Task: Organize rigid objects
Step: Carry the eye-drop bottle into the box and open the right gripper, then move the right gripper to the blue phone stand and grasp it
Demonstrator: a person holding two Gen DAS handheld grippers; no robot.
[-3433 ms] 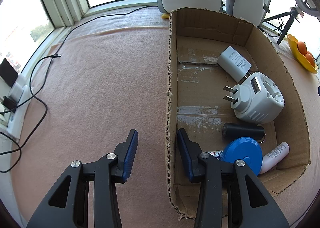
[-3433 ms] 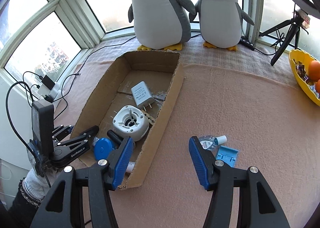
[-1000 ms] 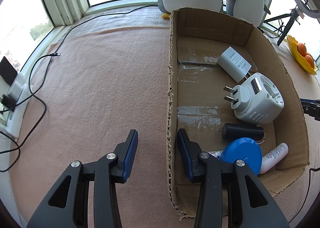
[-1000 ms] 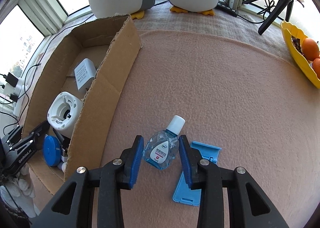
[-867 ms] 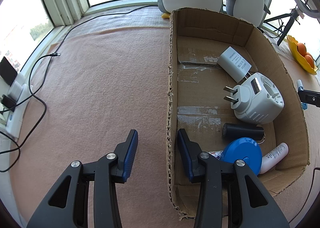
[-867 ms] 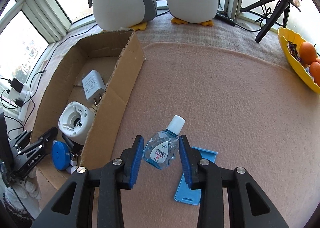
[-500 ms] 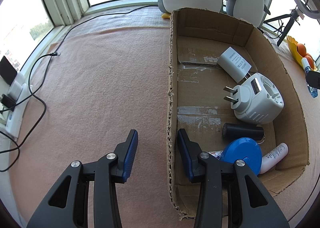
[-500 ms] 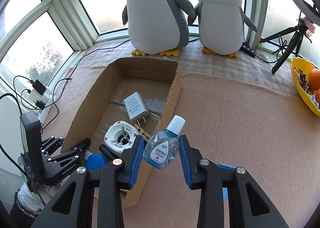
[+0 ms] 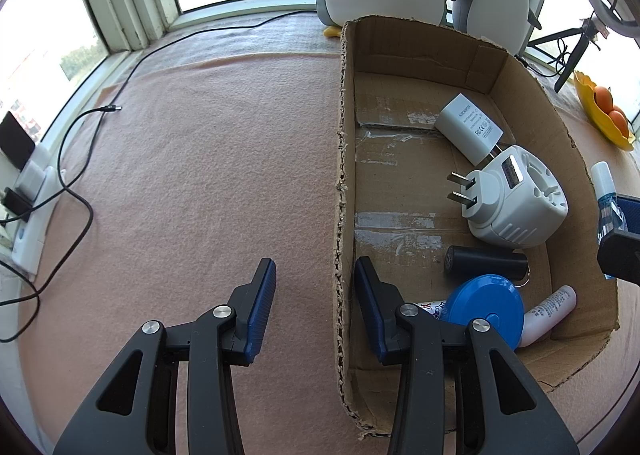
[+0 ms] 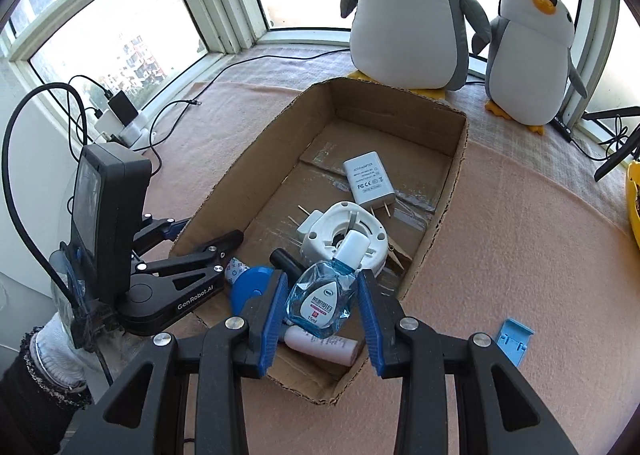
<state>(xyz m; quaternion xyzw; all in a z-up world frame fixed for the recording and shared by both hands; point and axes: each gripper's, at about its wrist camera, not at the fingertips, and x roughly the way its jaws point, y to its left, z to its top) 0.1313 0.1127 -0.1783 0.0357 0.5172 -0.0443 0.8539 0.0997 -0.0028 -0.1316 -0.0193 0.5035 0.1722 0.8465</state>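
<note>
Right gripper [image 10: 322,309]: I'm clamping the eye-drop bottle [image 10: 322,295] above the cardboard box [image 10: 436,199].
Left gripper [image 9: 314,309]: mine, jaws apart, straddling the box wall.

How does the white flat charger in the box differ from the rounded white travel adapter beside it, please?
The flat charger is a slim block with a printed label, while the travel adapter is bulkier, rounded and ribbed. The charger lies nearer the box's far end; the adapter sits mid-box, close to the black cylinder. Both are white, pronged plugs resting on the cardboard box floor.
</note>
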